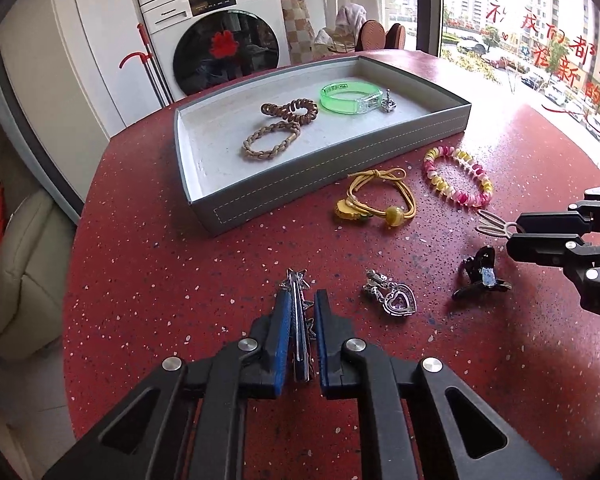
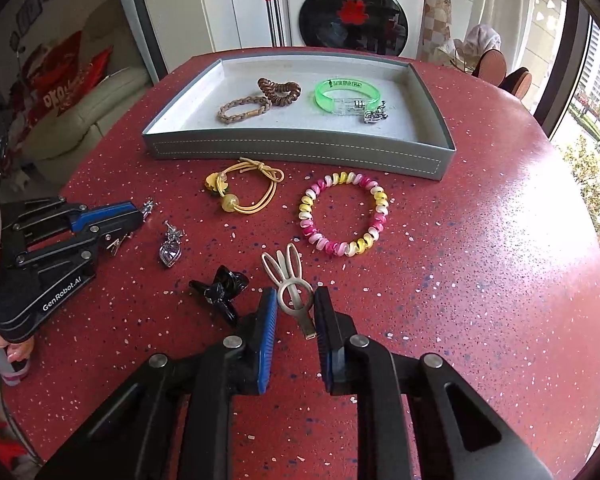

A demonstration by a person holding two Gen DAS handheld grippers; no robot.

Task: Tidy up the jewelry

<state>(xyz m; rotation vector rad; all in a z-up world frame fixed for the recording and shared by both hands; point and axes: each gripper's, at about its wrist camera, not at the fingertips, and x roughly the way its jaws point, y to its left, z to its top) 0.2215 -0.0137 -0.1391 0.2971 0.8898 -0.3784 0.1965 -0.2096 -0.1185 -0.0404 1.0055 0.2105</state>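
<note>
- Left wrist view: the left hand-held gripper (image 1: 302, 304) is clamped on a silver star hair clip (image 1: 299, 312), its near end hidden between the pads; the right hand-held gripper (image 1: 514, 234) is cut off at the right edge.
- Right wrist view: the right hand-held gripper (image 2: 296, 310) is clamped on a silver rabbit-ear clip (image 2: 290, 284) on the red counter (image 2: 480, 280), near of the grey tray (image 2: 300, 152).

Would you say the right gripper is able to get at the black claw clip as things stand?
Probably not yet: the right gripper is shut on the rabbit-ear hair clip. The black claw clip lies uncovered just beside it on the table, so freed jaws should reach it.
</note>
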